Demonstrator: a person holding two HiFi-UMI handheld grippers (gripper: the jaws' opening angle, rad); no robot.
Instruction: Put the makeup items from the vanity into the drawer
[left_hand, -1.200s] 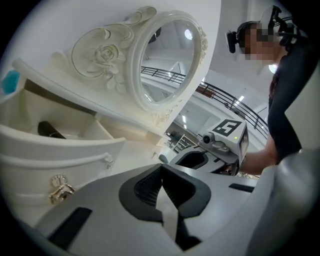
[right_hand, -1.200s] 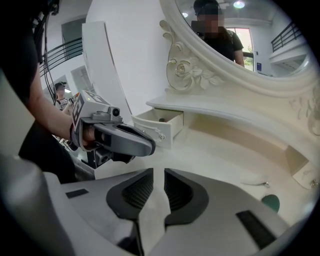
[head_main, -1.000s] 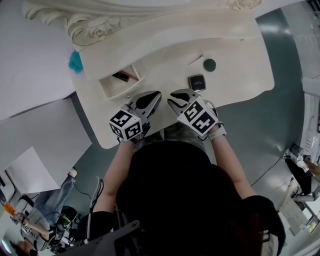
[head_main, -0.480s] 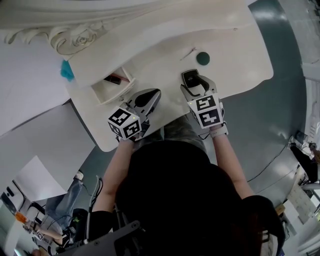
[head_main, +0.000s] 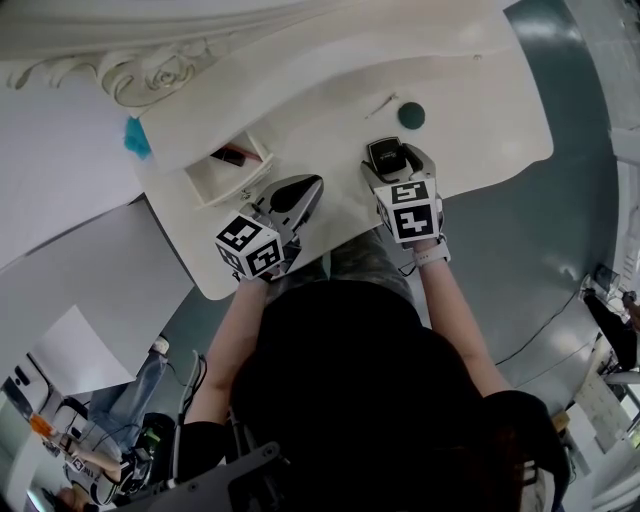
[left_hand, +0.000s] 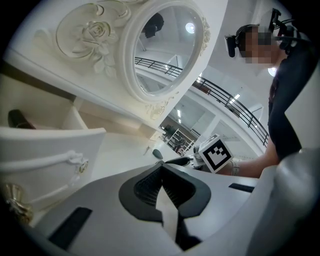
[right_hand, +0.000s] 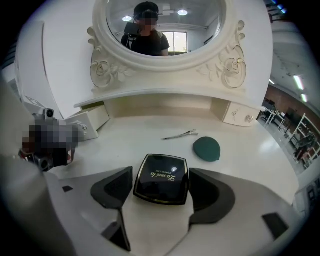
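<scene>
Right gripper (head_main: 398, 163) newly forward, jaws just opened astride black compact (right_hand: 161, 180); green puff (right_hand: 206, 149), hair clip (right_hand: 180, 134) just beyond.

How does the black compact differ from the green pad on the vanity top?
The black compact is squarish, glossy and gold-edged; the green pad is round and matte. The compact lies between the right hand-held gripper's jaws, which have just been opening; the pad lies farther back, clear of them. Both rest flat on the vanity top.

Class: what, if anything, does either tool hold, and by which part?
Nothing is held. Right tool, jaws just opened, straddles the black compact ungripped; left tool shut, empty.
</scene>
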